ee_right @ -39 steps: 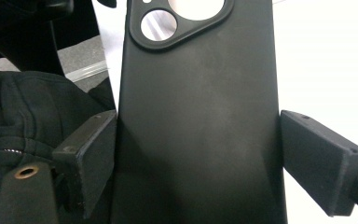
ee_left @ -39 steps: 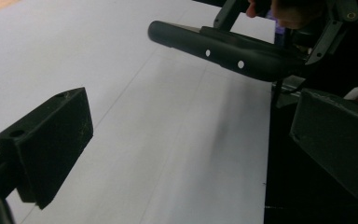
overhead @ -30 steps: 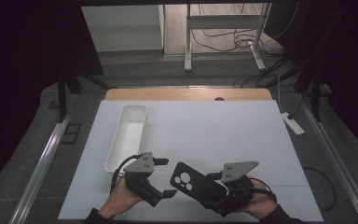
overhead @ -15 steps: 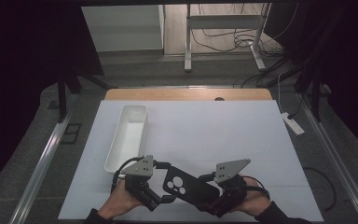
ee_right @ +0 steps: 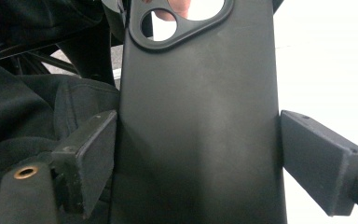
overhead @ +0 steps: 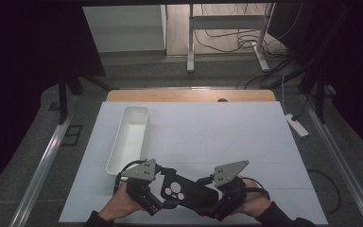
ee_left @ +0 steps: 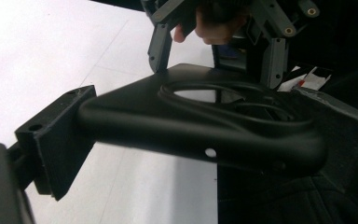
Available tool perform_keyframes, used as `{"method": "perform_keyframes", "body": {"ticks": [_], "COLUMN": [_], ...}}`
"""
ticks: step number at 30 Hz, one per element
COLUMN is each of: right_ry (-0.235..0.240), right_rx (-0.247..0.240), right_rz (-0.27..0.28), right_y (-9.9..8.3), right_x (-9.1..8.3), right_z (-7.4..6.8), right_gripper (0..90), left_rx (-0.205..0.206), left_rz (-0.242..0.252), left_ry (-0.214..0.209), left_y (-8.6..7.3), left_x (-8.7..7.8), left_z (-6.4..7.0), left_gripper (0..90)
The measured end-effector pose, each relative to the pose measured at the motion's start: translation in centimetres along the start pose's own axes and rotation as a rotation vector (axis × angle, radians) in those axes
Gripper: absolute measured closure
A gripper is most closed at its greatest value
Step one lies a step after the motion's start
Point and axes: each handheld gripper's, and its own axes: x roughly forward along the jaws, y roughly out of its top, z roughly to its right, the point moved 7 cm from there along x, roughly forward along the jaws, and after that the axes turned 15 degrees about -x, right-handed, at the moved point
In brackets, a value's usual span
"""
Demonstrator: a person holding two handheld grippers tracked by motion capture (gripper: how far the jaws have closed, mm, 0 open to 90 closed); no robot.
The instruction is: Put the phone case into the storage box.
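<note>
- Clearly, the black phone case (overhead: pixel 184 189) hangs between the two grippers at the near edge of the white table mat (overhead: pixel 227 137), clear of its surface, camera cut-out end toward the left gripper (overhead: pixel 163 201) and the plain end toward the right gripper (overhead: pixel 212 205).
- Sharing the load this way looks meant to keep the thin, flexible shell from sagging or twisting (my reading).
- Up close, the right gripper view shows what the high view cannot: both pads pressed against the case's (ee_right: pixel 200 121) long edges, so that gripper is clamped across its width.
- Meanwhile the left gripper view has one pad (ee_left: pixel 56 140) against the rim of the cut-out end (ee_left: pixel 200 126); the opposite pad sits in shadow at the right, so I judge the grip closed on the case.
- Farther off, the high view alone gives the layout: a long white tray (overhead: pixel 130 139) stands empty, just beyond the left gripper, likely where the case belongs.
</note>
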Motion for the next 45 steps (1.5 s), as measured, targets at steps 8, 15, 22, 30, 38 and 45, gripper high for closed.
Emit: {"method": "perform_keyframes", "body": {"ticks": [8,15,22,30,38,45], "right_ry": [0.023,0.037,0.025,0.006,-0.089,-0.166], "right_rx": [-0.012,-0.031,-0.042,-0.049,0.0,0.022], "right_rz": [0.014,0.01,-0.006,-0.018,-0.042,-0.064], "right_y": [0.1,-0.1,-0.3,-0.3,-0.2,-0.9], "right_x": [-0.1,-0.1,0.0,0.0,-0.1,-0.4], "right_z": [-0.1,-0.3,-0.2,0.0,1.0,1.9], "right_gripper": [14.9,14.9,14.7,13.7,3.8,0.0], "left_rx": [-0.013,-0.038,-0.054,-0.064,-0.093,-0.117], "left_rz": [0.011,0.002,-0.02,-0.035,-0.055,-0.066], "left_ry": [-0.066,-0.119,-0.105,-0.08,-0.008,0.052], "left_y": [0.1,0.0,0.1,0.4,0.5,0.6], "left_x": [-0.4,-0.6,-0.6,-0.7,-0.7,-0.7], "left_z": [0.2,0.2,0.2,0.2,-0.5,-1.0], "left_gripper": [8.8,12.3,14.1,15.3,15.8,15.8]}}
